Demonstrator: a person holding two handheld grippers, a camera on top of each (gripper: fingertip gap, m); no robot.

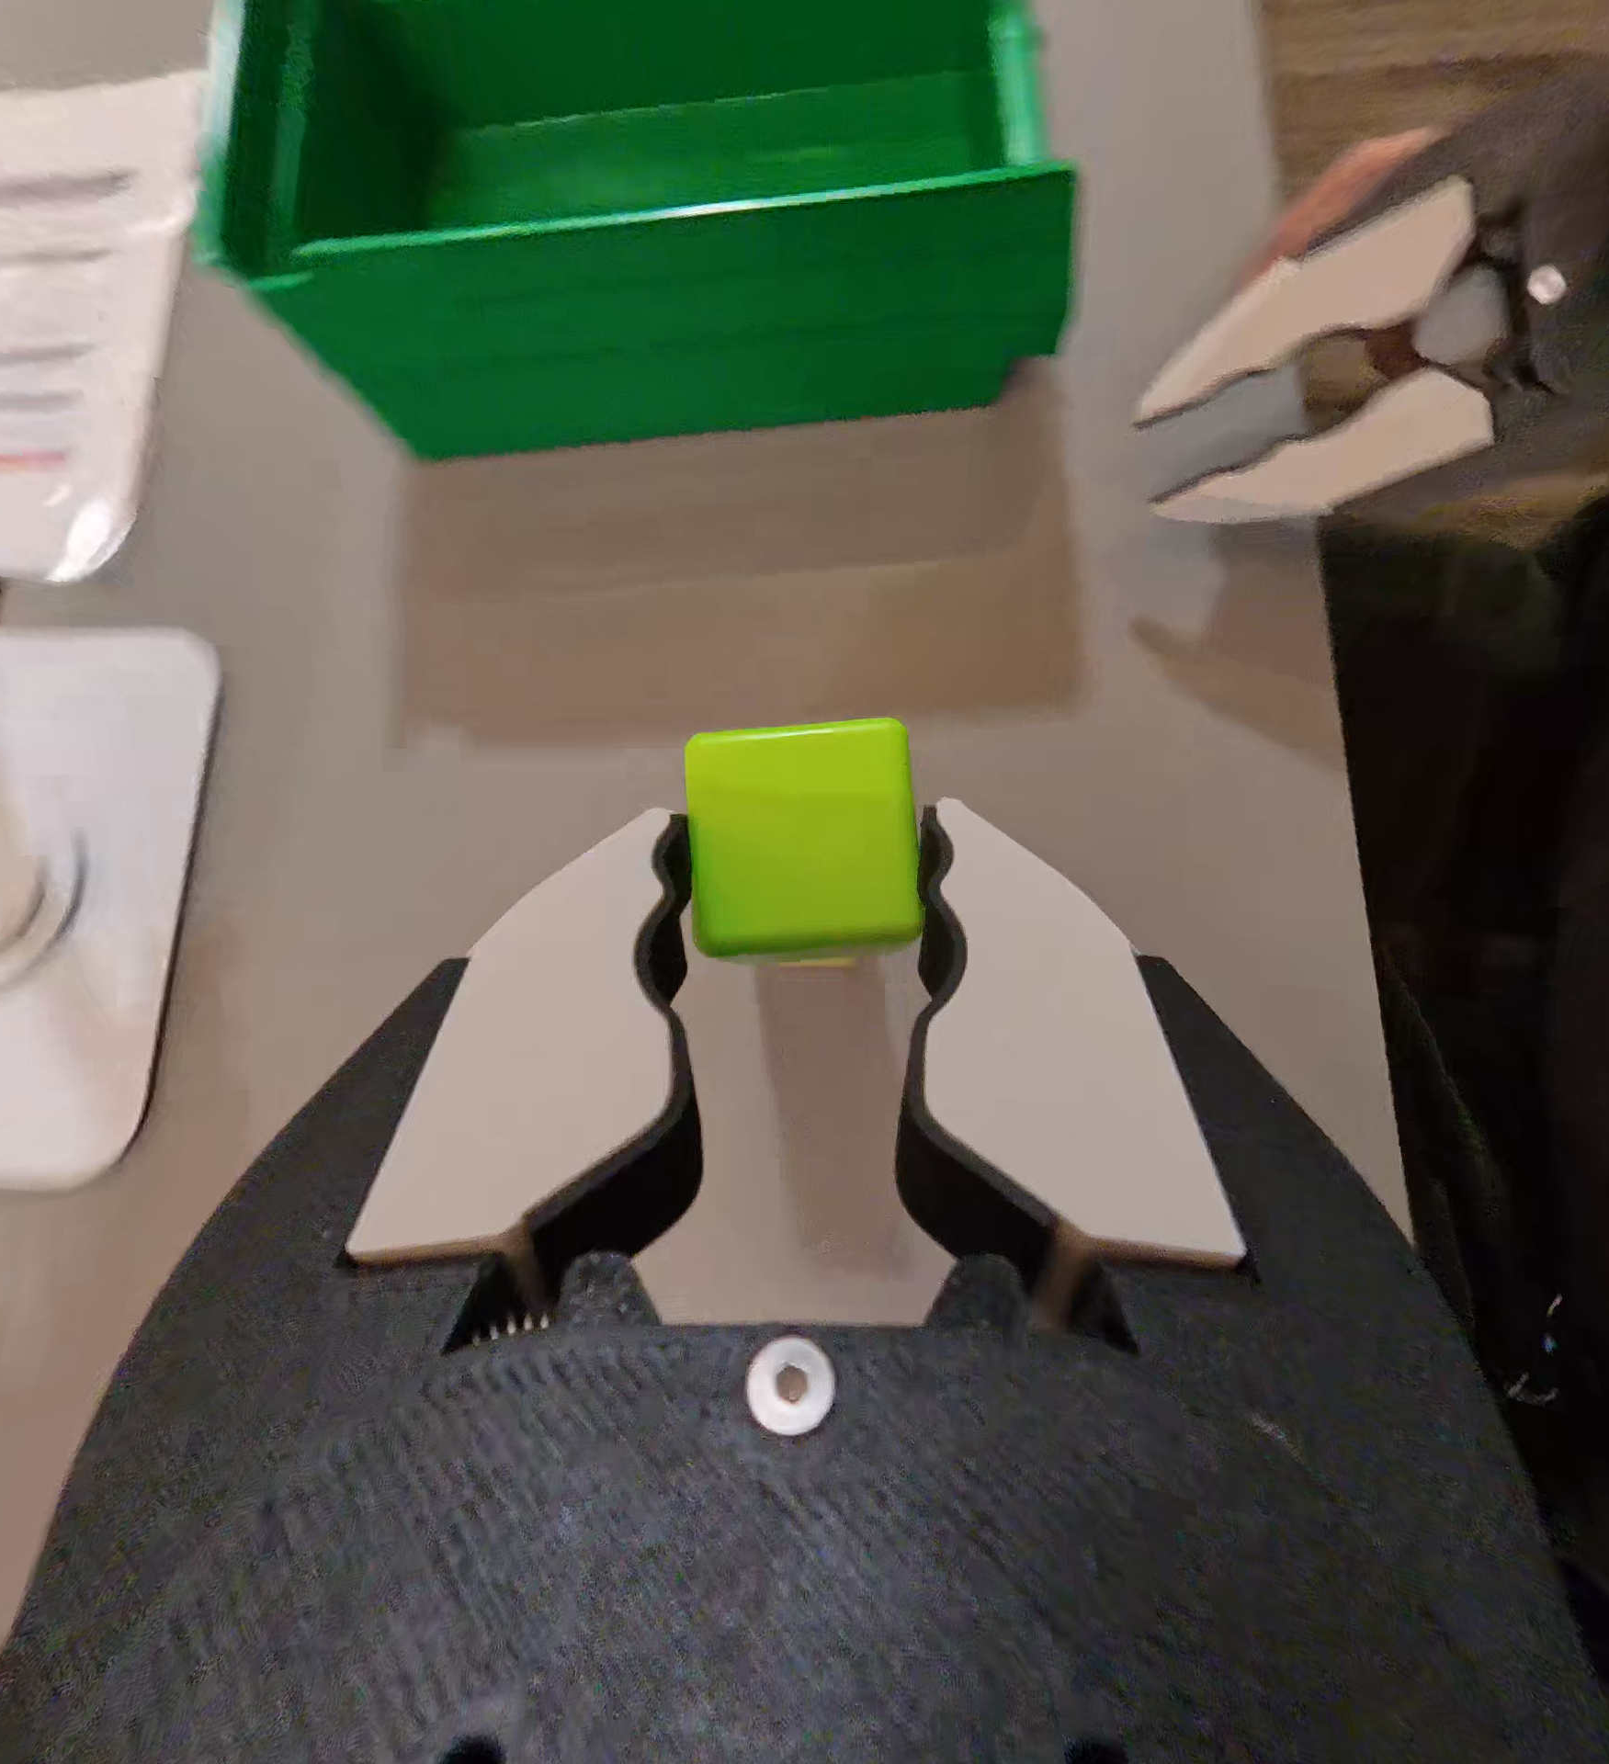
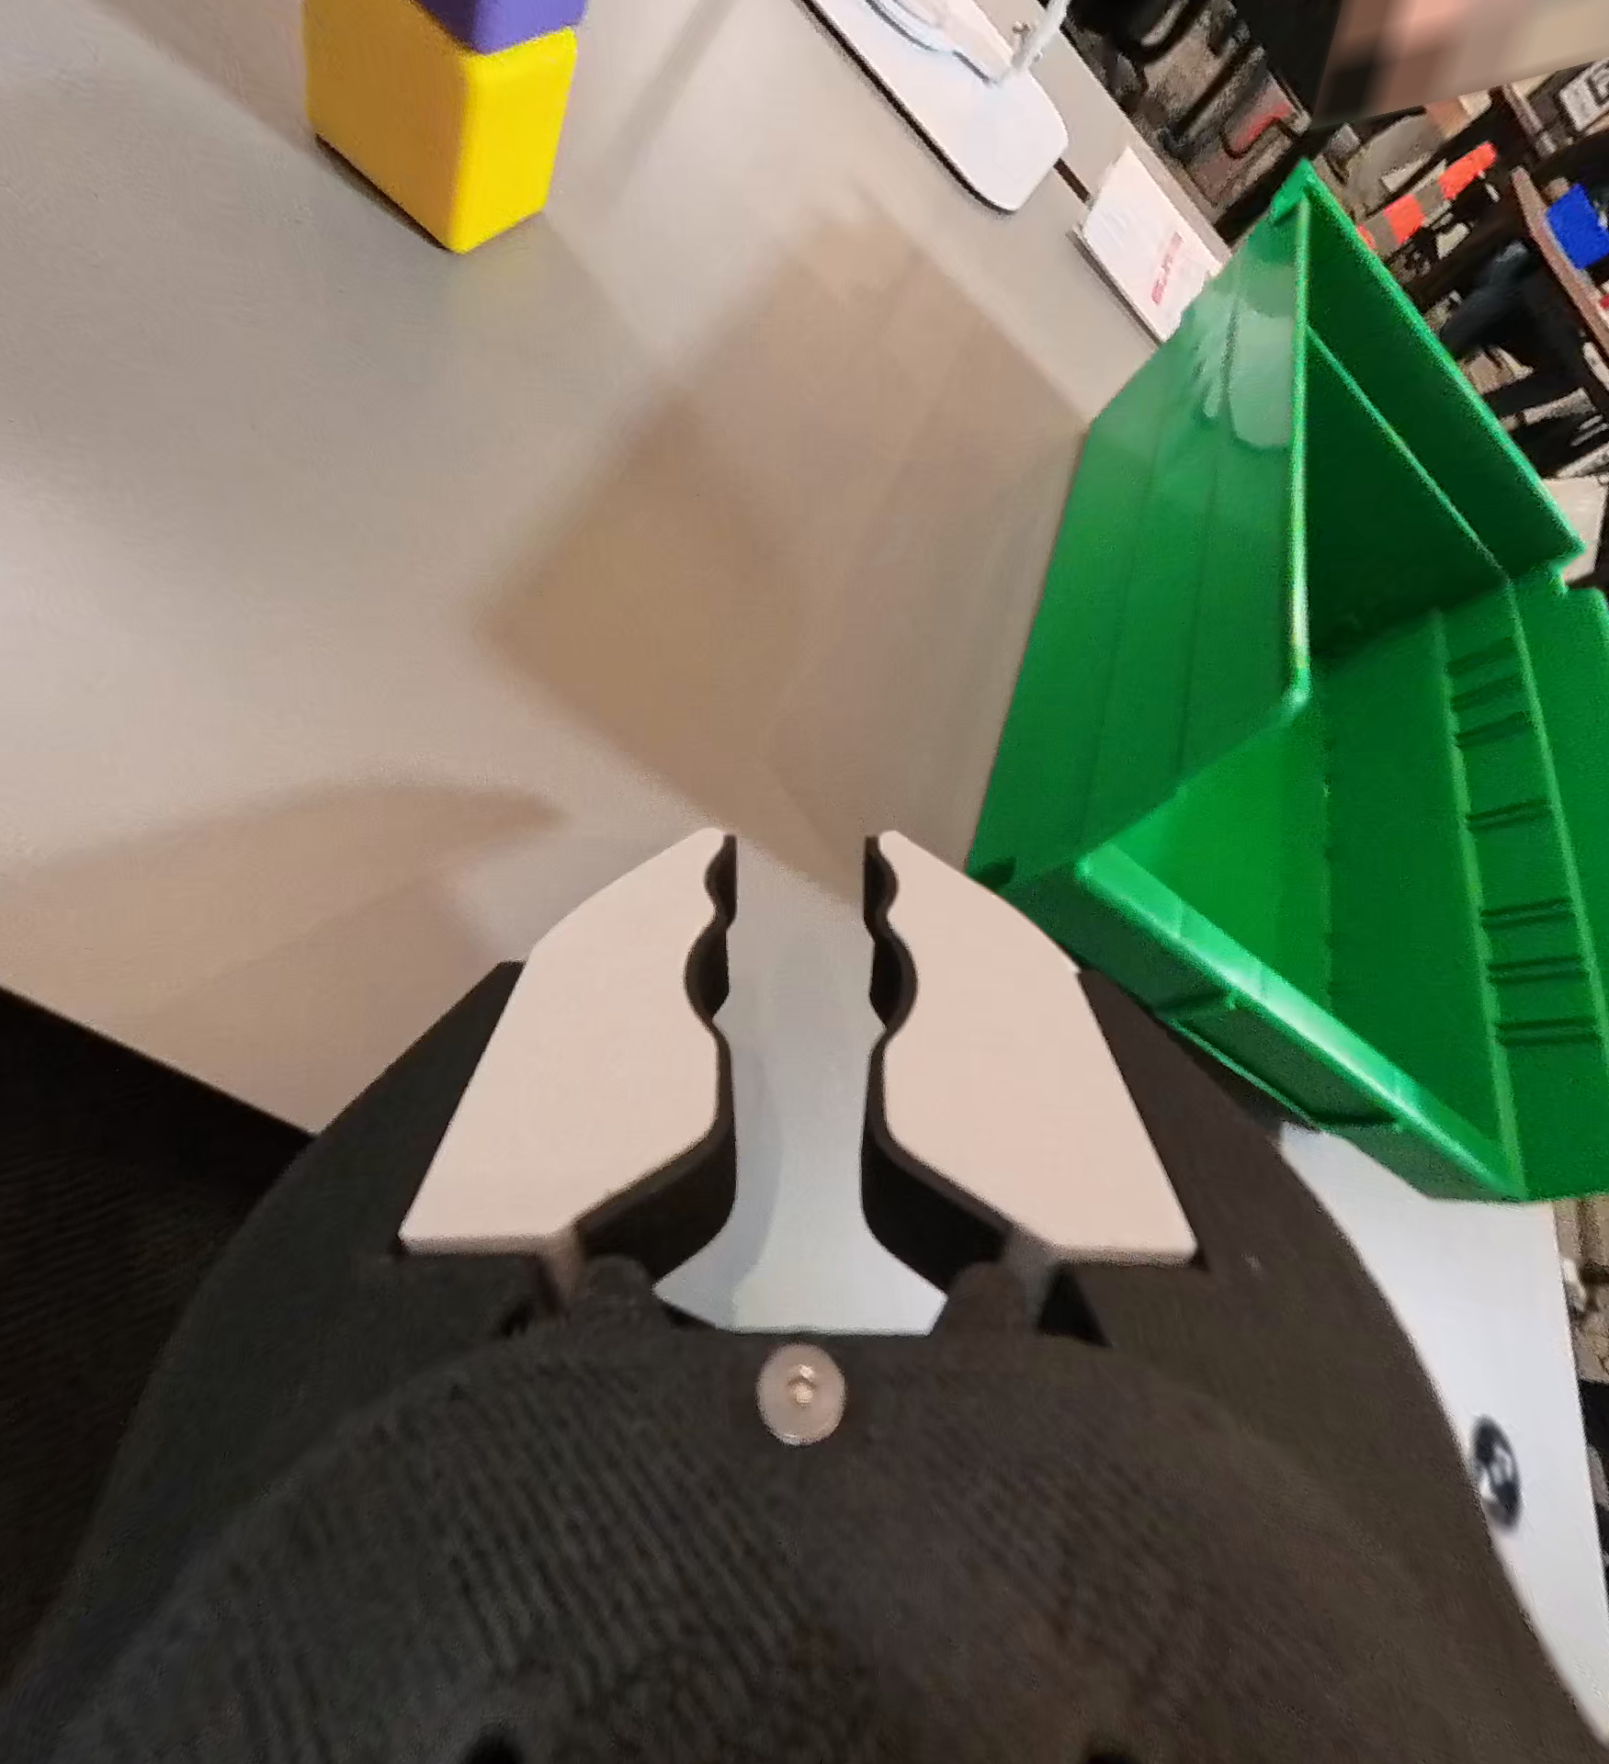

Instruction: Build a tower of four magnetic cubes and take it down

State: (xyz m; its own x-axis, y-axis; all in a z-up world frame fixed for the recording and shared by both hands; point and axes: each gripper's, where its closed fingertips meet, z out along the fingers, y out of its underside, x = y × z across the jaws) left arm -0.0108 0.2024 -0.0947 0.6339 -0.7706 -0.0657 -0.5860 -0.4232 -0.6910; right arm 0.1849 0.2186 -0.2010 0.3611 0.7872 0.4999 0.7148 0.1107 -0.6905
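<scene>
The left tongs (image 1: 802, 821) pinch a lime-green cube (image 1: 800, 838) between their fingertips, one fingertip touching each side of it. The cube is raised above the pale tabletop (image 1: 323, 725), with its blurred shadow falling on the surface below and behind it. Straight ahead of the cube, well apart from it, stands an open green bin (image 1: 676, 315) with nothing visible inside. To the left of the bin lies a sheet of paper in a clear sleeve (image 1: 27, 315), and nearer, at the left edge, a white flat plate with rounded corners (image 1: 113, 907). On the right side of the left wrist view the right tongs (image 1: 1153, 458) hang in the air, blurred, with a small gap between the fingers.

In the right wrist view the right tongs (image 2: 800, 864) are slightly spread and hold nothing; bare tabletop (image 2: 208, 573) shows through the gap. They hover over the near edge of the tabletop, just beside the near corner of the green bin (image 2: 1211, 620), which lies to their right. Far ahead to the left a yellow block (image 2: 442, 124) stands on the tabletop with a purple block (image 2: 504, 17) on top of it, cut off by the frame's edge. Beyond them lies the white plate (image 2: 982, 105), then the paper (image 2: 1144, 248). Shelves (image 2: 1545, 239) crowded with blurred items fill the background on the right.
</scene>
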